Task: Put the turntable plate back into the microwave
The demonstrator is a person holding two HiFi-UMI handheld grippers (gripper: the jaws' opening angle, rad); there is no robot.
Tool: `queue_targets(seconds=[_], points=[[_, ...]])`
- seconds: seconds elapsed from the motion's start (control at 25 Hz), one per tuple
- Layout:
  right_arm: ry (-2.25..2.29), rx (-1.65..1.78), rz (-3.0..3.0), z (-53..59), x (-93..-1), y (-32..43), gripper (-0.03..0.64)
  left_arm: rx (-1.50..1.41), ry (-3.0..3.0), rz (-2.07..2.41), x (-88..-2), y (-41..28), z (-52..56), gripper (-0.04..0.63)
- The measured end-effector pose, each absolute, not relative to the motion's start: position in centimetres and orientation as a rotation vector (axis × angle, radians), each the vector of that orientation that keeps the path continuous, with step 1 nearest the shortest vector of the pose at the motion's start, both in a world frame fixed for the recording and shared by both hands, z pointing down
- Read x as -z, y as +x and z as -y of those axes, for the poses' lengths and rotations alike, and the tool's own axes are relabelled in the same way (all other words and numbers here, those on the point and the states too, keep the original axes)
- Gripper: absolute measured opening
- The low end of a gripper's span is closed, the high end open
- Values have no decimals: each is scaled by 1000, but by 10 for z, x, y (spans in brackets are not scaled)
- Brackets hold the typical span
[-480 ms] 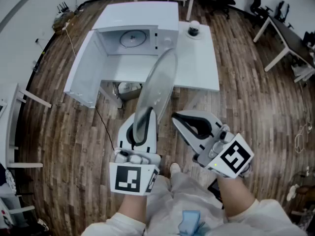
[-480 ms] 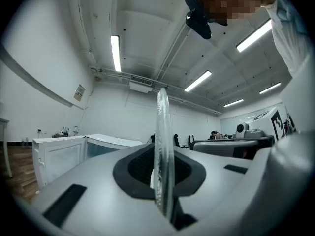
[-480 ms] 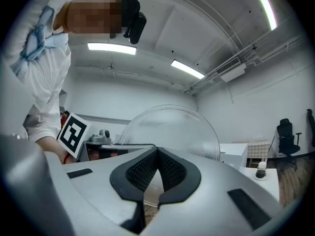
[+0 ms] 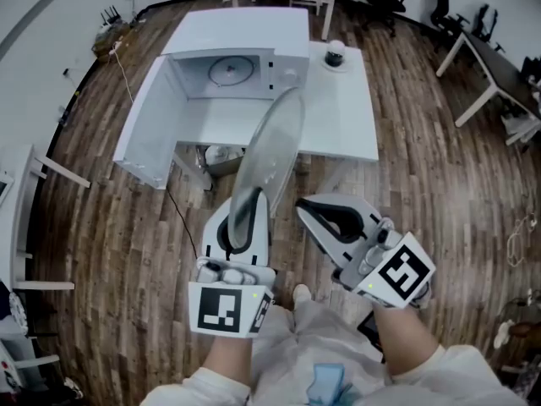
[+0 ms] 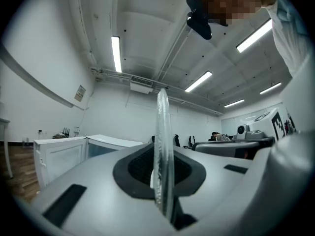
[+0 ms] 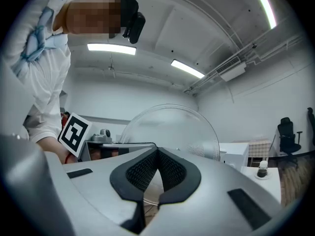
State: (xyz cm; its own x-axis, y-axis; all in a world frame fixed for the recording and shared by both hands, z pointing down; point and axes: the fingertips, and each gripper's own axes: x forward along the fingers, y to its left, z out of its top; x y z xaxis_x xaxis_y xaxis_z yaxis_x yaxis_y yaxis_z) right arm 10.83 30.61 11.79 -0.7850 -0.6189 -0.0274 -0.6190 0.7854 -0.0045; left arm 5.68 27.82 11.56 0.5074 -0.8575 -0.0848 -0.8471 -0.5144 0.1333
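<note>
— What step is going on?
— Carrying. The left hand-held gripper, pointing level, is pinching the plate by its rim, holding it on edge above the floor. The right hand-held gripper, beside it, is sitting pressed together, seemingly empty.
— Next?
— Tipping the plate flat and sliding it into the open microwave on the surface ahead.

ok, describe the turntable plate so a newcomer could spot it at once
Find the white table carrying the open microwave. Nearer the person, the left gripper pinches the turntable plate on edge in its fingers. It is the only clear glass disc in view, rising from the gripper toward the table.
</note>
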Motion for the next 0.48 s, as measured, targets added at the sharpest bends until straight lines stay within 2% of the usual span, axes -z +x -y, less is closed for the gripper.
queue_targets(seconds=[0.48], points=[[-983, 15, -2928, -303, -118, 103, 32, 225, 2644, 1520, -116, 52, -275, 20]])
